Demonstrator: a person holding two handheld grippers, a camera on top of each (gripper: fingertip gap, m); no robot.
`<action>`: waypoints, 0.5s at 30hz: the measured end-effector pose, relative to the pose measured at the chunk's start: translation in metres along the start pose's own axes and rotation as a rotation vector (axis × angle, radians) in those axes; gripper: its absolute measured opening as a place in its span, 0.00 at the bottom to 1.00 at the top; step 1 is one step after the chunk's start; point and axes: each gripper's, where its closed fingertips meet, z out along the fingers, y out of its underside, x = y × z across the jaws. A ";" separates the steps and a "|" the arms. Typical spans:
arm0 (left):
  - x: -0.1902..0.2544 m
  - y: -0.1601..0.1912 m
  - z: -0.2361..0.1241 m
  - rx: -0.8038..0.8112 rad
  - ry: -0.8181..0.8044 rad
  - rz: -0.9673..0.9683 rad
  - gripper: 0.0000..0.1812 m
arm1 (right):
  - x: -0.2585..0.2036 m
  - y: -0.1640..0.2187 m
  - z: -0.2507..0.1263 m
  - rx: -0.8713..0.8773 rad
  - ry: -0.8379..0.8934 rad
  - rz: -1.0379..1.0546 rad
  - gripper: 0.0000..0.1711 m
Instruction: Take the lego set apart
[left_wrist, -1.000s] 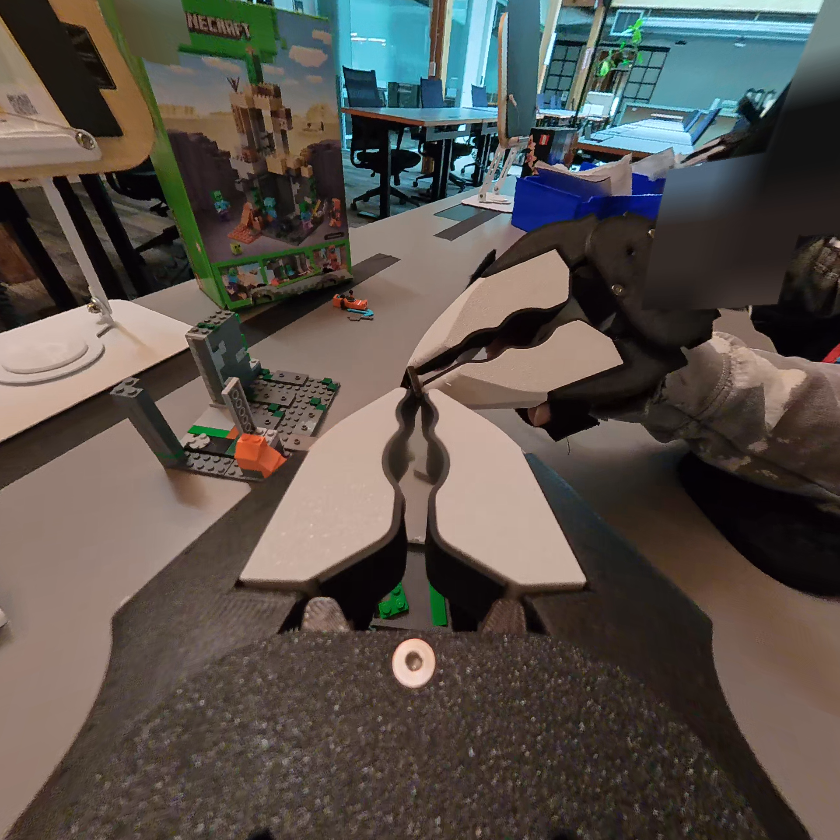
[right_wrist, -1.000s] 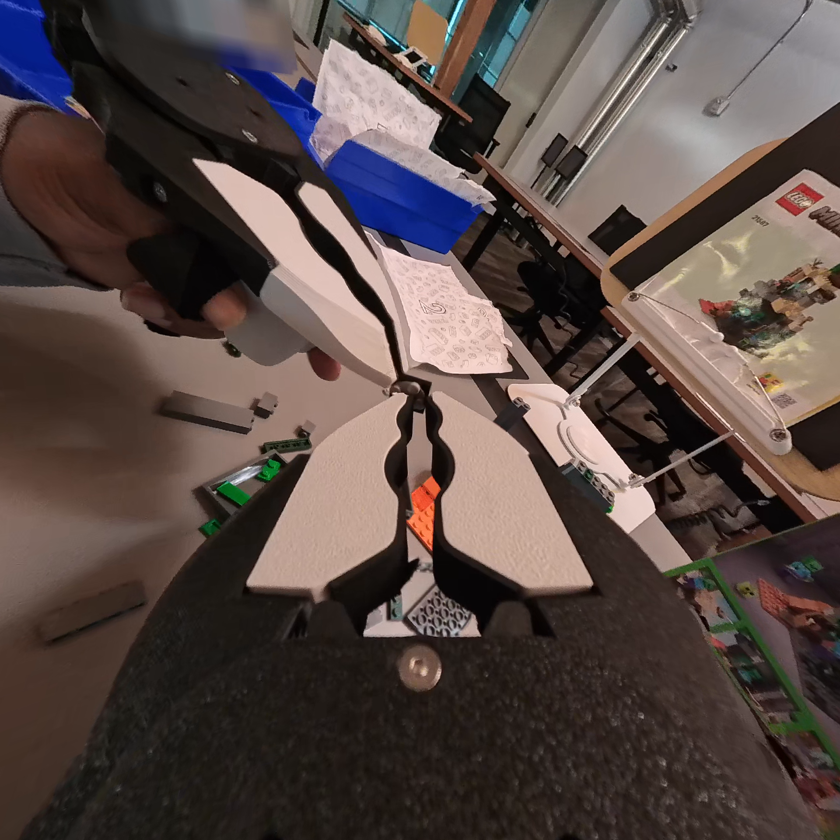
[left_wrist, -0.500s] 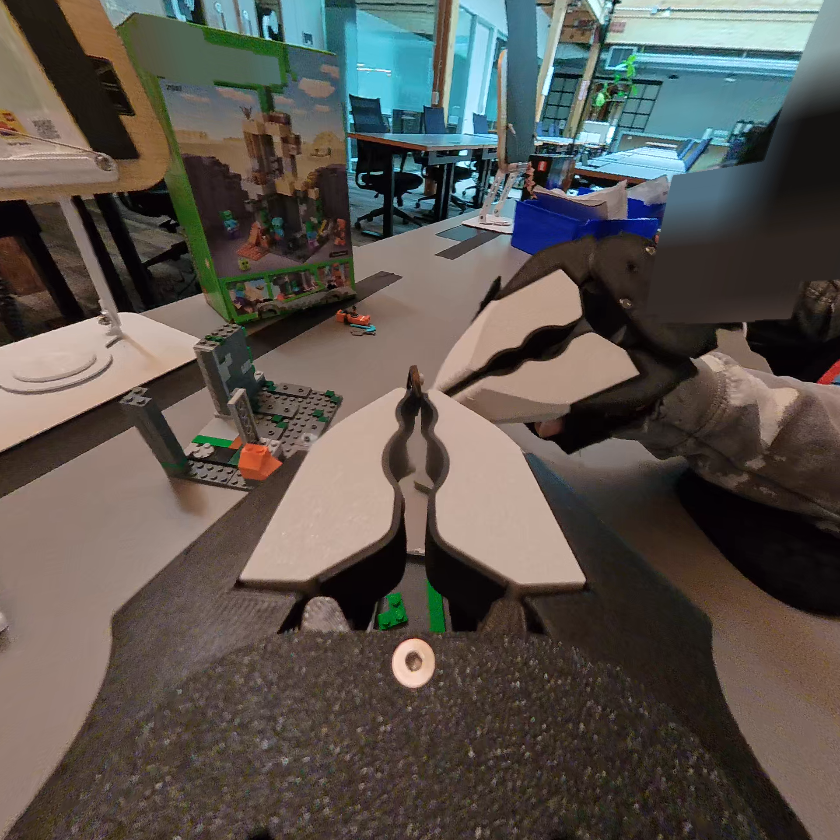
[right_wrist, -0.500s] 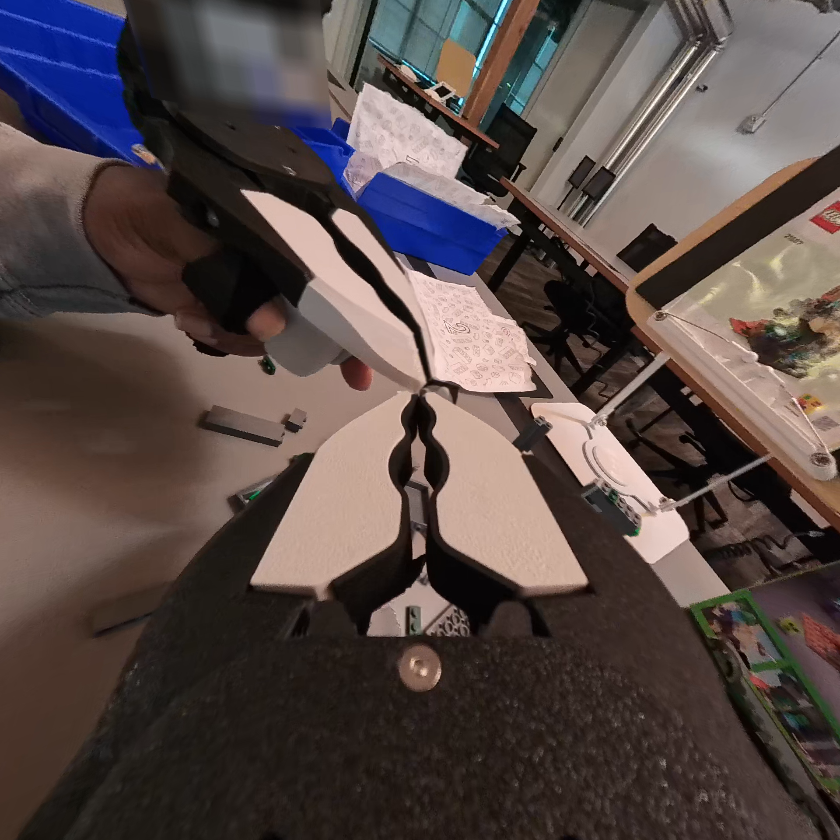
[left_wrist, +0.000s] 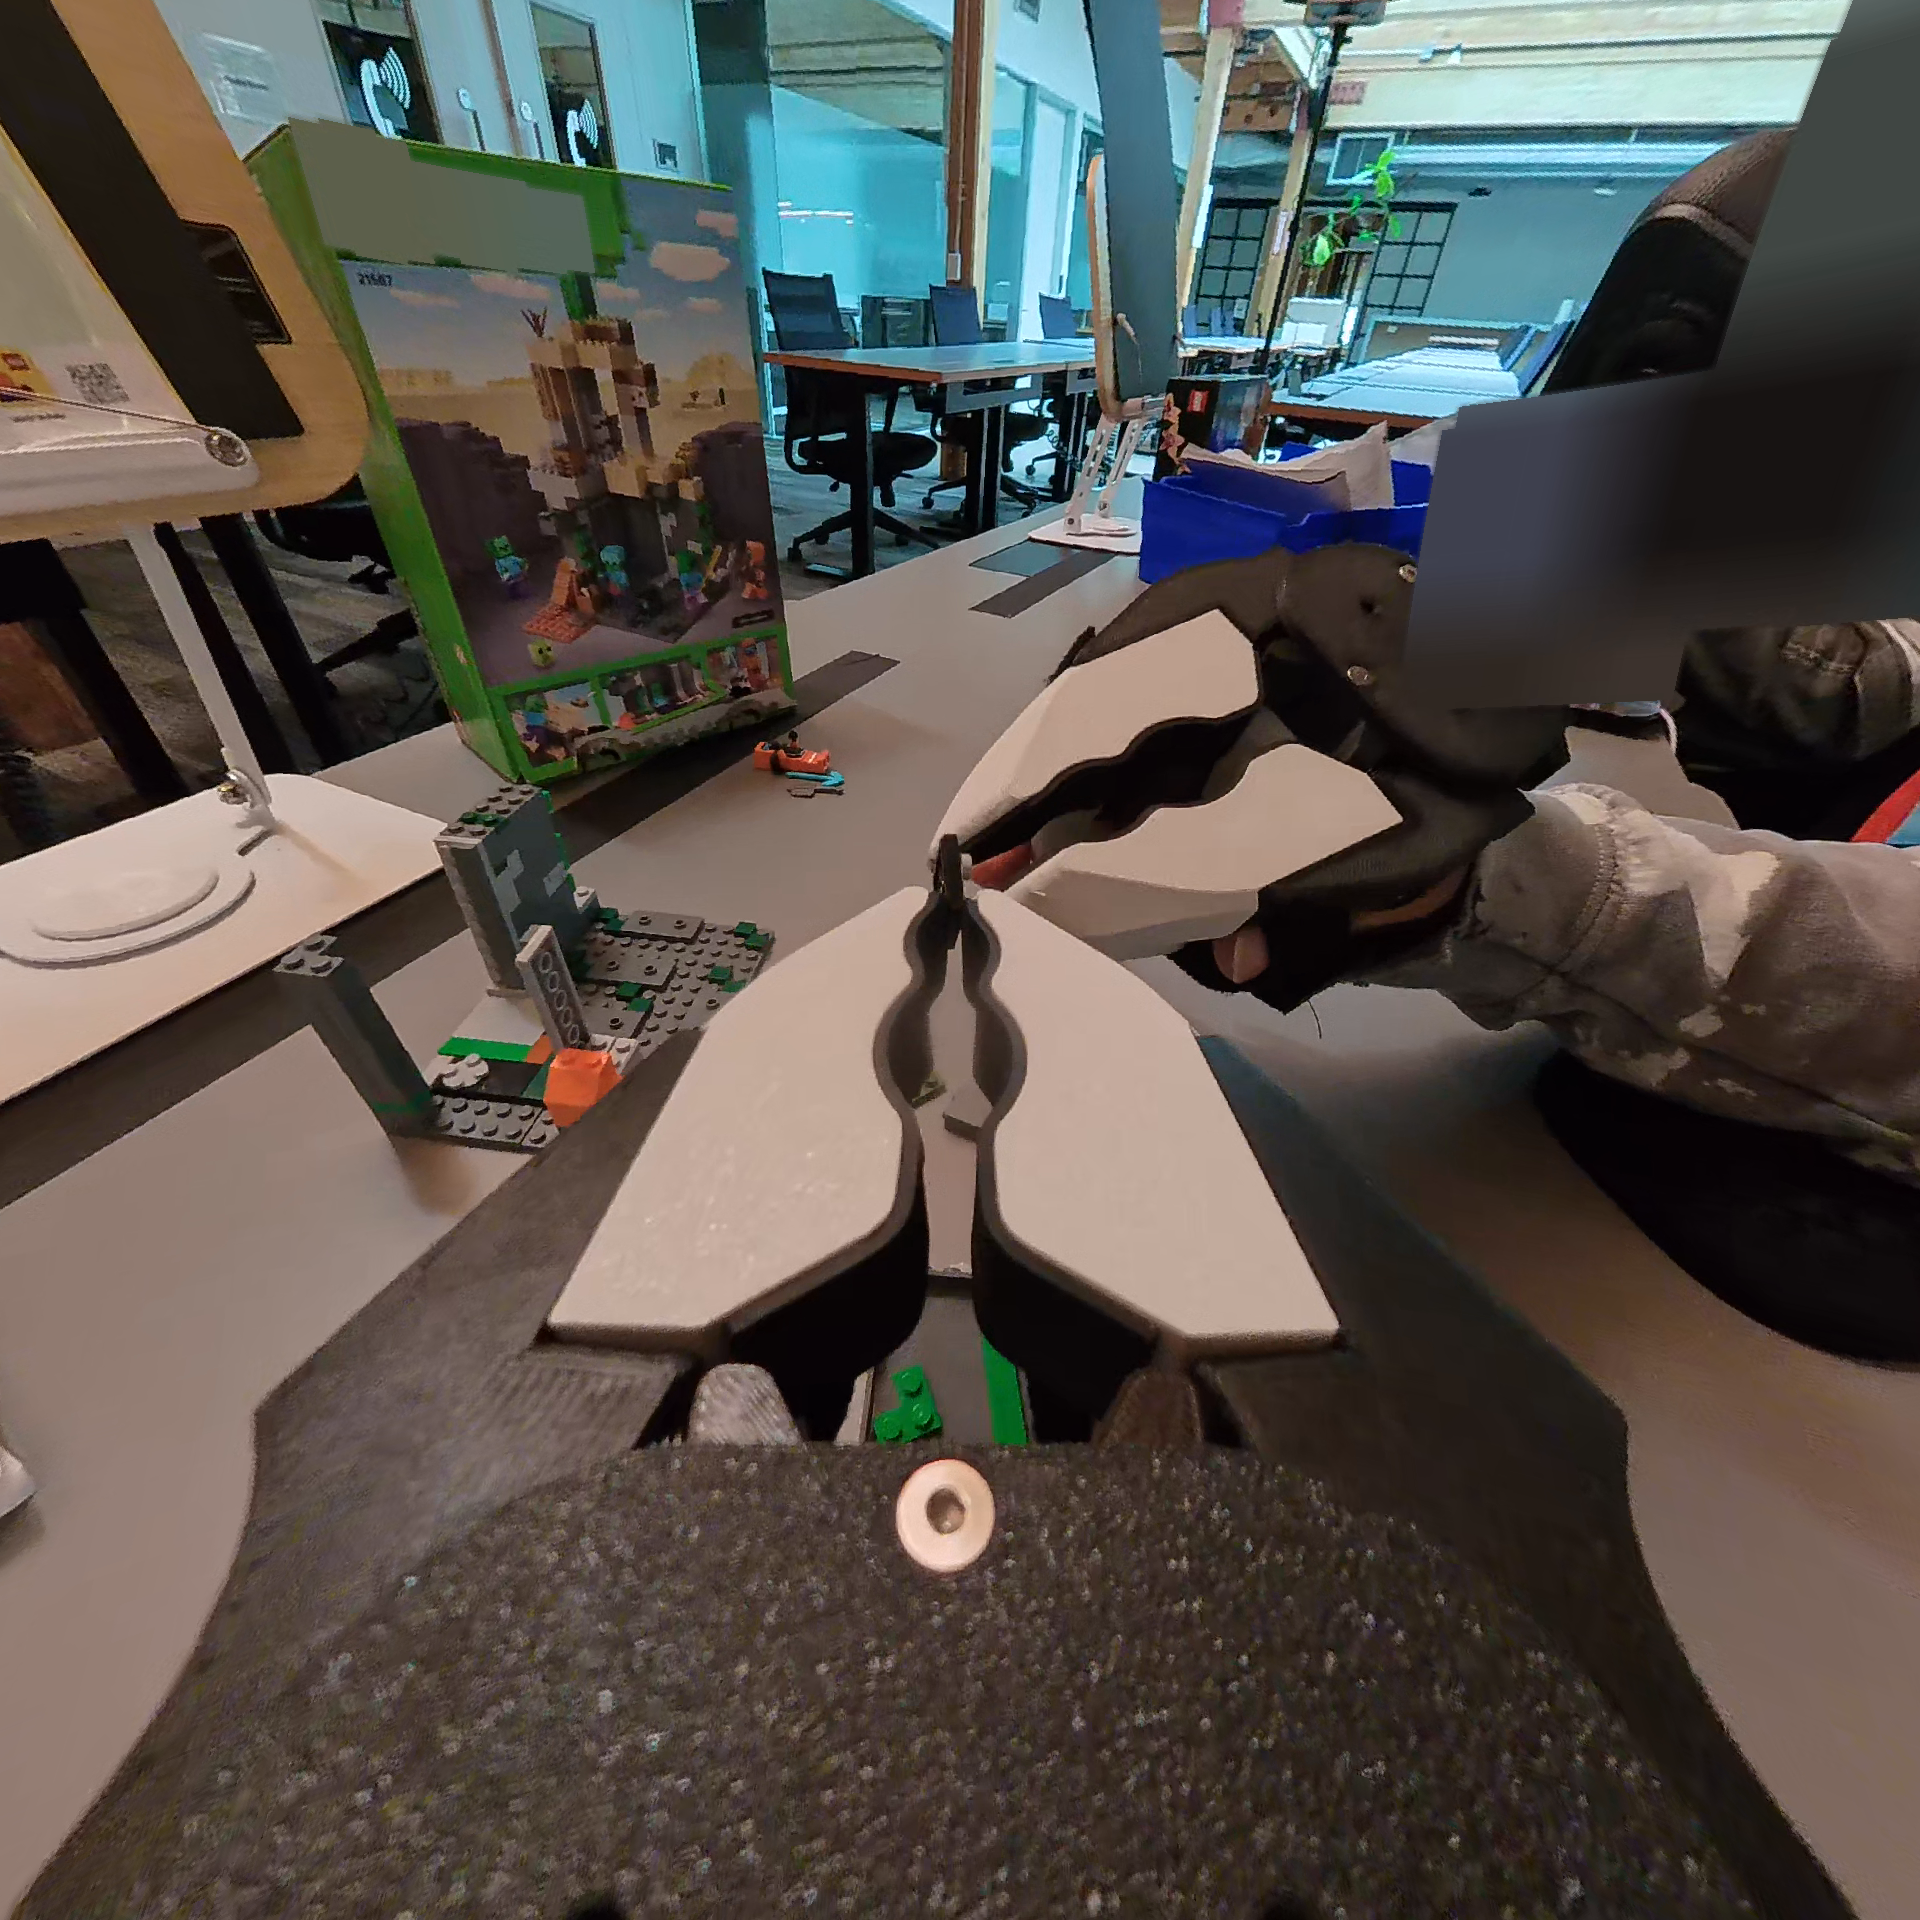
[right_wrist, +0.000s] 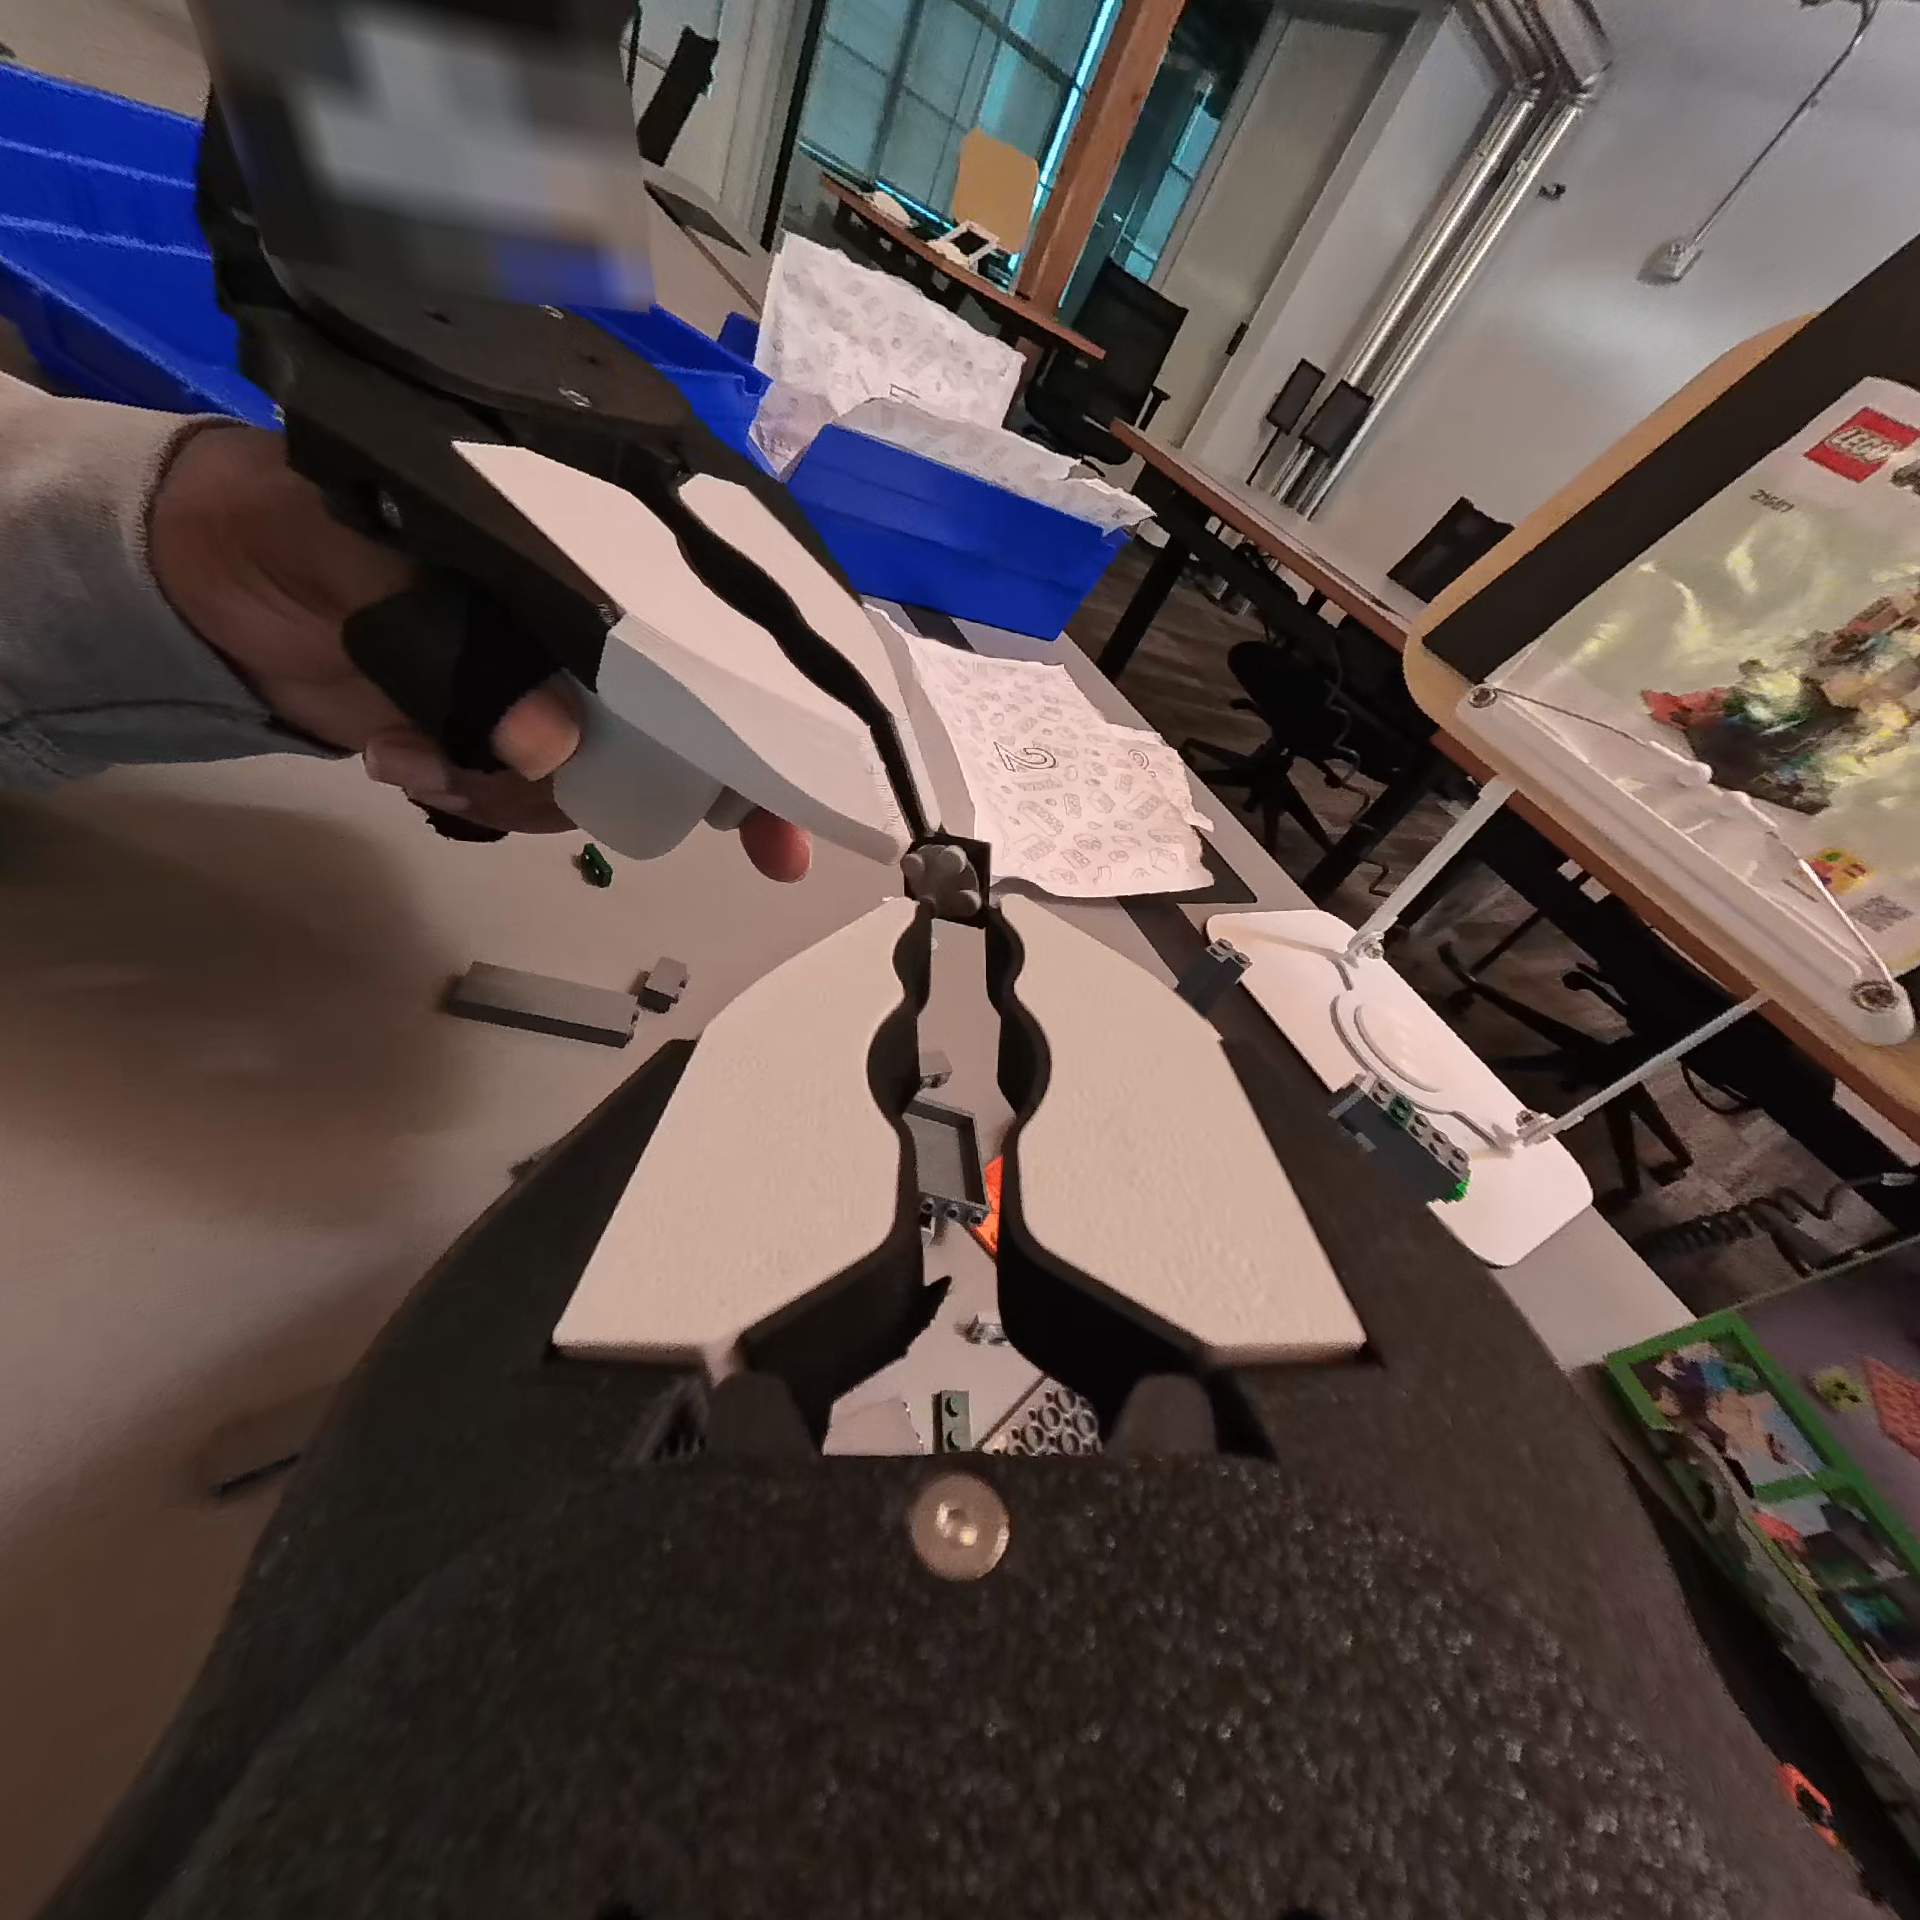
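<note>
Both grippers, left (left_wrist: 945, 909) and right (right_wrist: 940, 914), pinch one tiny plate (right_wrist: 943, 878) (light, stiff, slippery); its edges look the best hold.

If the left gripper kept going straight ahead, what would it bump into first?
Probably the right gripper: its tips sit right at the left gripper tips, both pinching one small grey brick. Depth is tight, so contact looks near-immediate.

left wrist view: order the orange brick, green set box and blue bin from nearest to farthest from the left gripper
1. Small orange brick, on the dark grey baseplate just left of the left gripper.
2. Tall green cardboard set box, standing farther back on the left.
3. Blue plastic bin, far back on the right, beyond the other gripper.
</note>
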 end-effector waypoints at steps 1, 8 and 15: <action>0.000 0.000 0.000 -0.004 -0.001 0.005 0.02 | 0.000 0.000 0.000 -0.006 0.001 -0.008 0.05; 0.002 0.010 0.002 -0.087 -0.040 0.138 0.02 | -0.004 0.006 0.000 -0.072 0.008 -0.121 0.06; 0.000 0.011 0.008 -0.099 -0.091 0.171 0.02 | -0.003 -0.005 -0.002 -0.050 0.067 -0.199 0.00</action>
